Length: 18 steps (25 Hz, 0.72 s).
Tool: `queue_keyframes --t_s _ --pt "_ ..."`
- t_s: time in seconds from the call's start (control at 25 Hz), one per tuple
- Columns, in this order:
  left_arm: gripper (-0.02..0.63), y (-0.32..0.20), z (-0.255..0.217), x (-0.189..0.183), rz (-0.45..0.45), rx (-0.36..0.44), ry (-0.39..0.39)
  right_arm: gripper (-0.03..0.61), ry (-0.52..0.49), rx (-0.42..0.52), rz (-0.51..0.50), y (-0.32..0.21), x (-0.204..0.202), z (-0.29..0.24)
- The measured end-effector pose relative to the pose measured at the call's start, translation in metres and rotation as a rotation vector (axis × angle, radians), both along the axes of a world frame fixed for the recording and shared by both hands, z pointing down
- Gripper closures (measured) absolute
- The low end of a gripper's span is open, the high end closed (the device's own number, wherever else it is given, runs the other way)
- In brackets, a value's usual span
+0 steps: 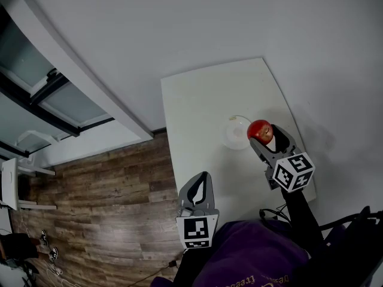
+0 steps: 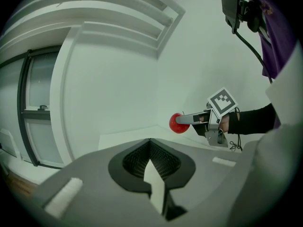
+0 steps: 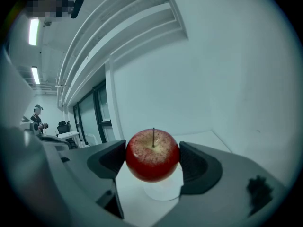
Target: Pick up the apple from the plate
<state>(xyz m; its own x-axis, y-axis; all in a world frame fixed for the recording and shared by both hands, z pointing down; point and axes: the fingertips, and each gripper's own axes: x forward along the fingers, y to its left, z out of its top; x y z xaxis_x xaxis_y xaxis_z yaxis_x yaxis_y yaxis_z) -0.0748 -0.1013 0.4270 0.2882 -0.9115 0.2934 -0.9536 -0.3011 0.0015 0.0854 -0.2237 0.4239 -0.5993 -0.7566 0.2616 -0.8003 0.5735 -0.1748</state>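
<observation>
A red apple [image 1: 260, 130] with its stem up is held between the jaws of my right gripper [image 1: 263, 135], lifted above the table. In the right gripper view the apple [image 3: 152, 155] fills the gap of the right gripper [image 3: 153, 162], both pads pressed on its sides. Below and behind it lies the small white plate [image 3: 161, 191], bare. The plate [image 1: 234, 133] sits on the white table [image 1: 203, 106] just left of the apple. My left gripper [image 1: 201, 187] hovers near the table's front edge, jaws together, holding nothing. From the left gripper [image 2: 150, 162] view the apple [image 2: 178, 123] shows far off.
Wooden floor [image 1: 102, 208] lies left of the table. A window frame [image 1: 60, 94] runs along the wall at the left. A cable [image 1: 272, 213] lies at the table's near right corner. A person [image 3: 37, 117] stands far off in the room.
</observation>
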Motion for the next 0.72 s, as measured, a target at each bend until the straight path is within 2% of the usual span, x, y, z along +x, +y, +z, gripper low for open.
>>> queue_keyframes --t_s 0.72 --pt "0.607 0.0010 0.0007 0.0012 -0.002 0.001 0.006 0.229 -0.052 -0.018 0.006 0.0012 0.0012 0.0004"
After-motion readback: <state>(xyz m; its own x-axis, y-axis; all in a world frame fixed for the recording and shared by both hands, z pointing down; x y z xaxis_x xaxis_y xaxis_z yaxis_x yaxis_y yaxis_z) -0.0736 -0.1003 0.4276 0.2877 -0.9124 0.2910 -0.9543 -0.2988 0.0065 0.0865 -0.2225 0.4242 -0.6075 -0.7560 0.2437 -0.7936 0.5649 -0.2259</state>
